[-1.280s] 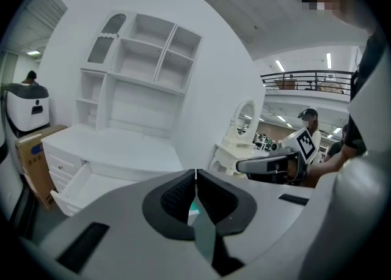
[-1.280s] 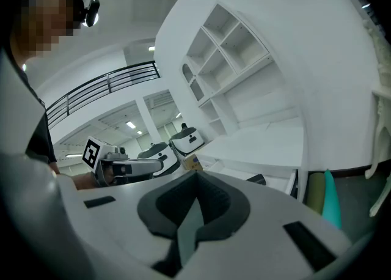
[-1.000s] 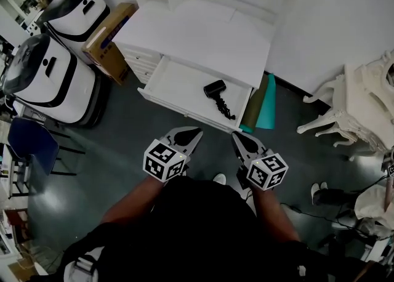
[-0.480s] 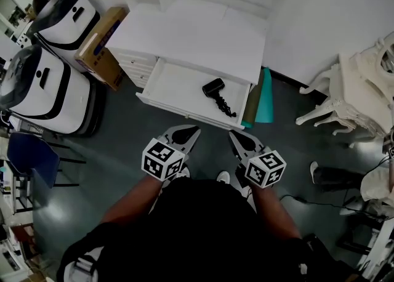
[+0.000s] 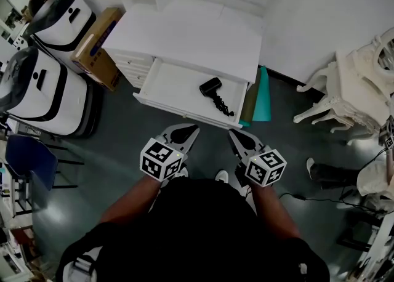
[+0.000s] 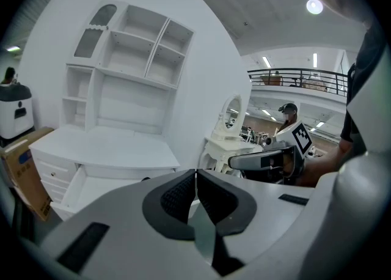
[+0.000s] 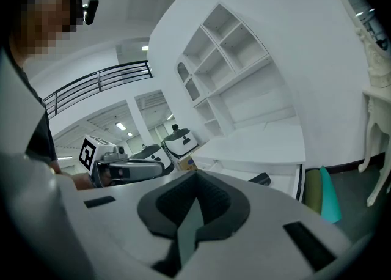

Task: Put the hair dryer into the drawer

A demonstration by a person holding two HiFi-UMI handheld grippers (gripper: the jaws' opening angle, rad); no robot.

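A black hair dryer (image 5: 212, 87) with its coiled cord lies inside the open white drawer (image 5: 163, 104) of a white desk (image 5: 191, 34). A corner of the hair dryer (image 7: 259, 179) also shows in the right gripper view. Both grippers hover in front of the drawer, apart from it. My left gripper (image 5: 192, 130) is shut with nothing between its jaws, and so is my right gripper (image 5: 233, 135). The left gripper (image 6: 196, 173) and right gripper (image 7: 196, 175) each show their black pads pressed together.
Two white robot-like machines (image 5: 37, 87) and a cardboard box (image 5: 95, 44) stand left of the desk. Green and olive rolls (image 5: 261, 96) lean by the drawer's right end. An ornate white chair (image 5: 345, 99) stands at the right. White shelving (image 6: 125, 68) rises above the desk.
The head view has shifted slightly, so the desk and drawer sit a little further left and up. Both grippers stay shut in front of the drawer.
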